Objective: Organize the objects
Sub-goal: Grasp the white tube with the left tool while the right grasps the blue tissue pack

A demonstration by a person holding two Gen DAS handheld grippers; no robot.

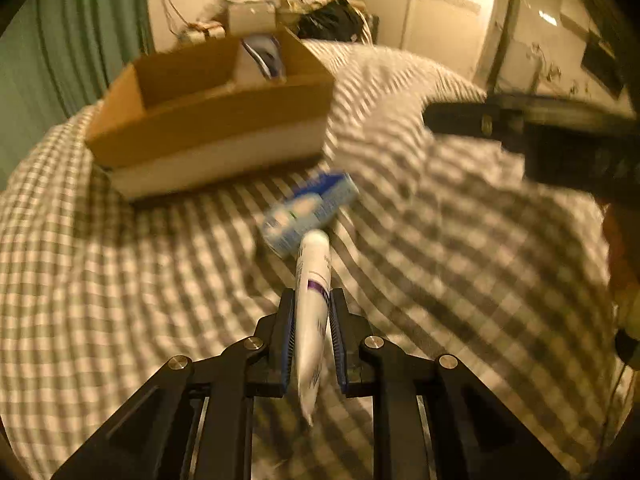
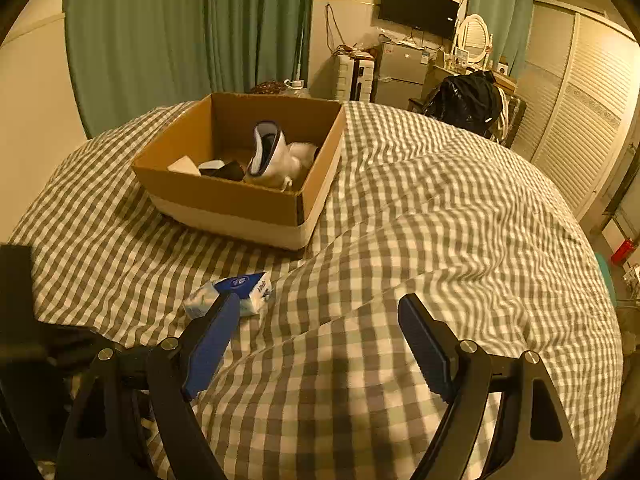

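**White tube gripped, tissue pack still on the bed**

The left tongs (image 1: 311,300) are clenched on a white tube (image 1: 314,276) with a purple band. The blue pads press its flat sides about midway along, so the capped end sticks out forward and the crimped tail hangs back between the arms. Holding it by the middle looks sensible: a soft tube would likely swing or slip if caught near either end.

Just past the tube's cap lies a blue-and-white tissue pack (image 2: 230,294) on the checked bed cover (image 2: 420,208), a little short of the cardboard box (image 2: 224,198). The box sits open-topped further up the bed and already holds a white item with a dark-edged opening, perhaps a shoe, plus some smaller pieces too unclear to name; it appears to be the collecting place.

The right tongs (image 2: 320,308) are released, pads spread wide with nothing between them, low over the cover beside the tissue pack, which looks a likely next pick. The left-wrist view is blurred.
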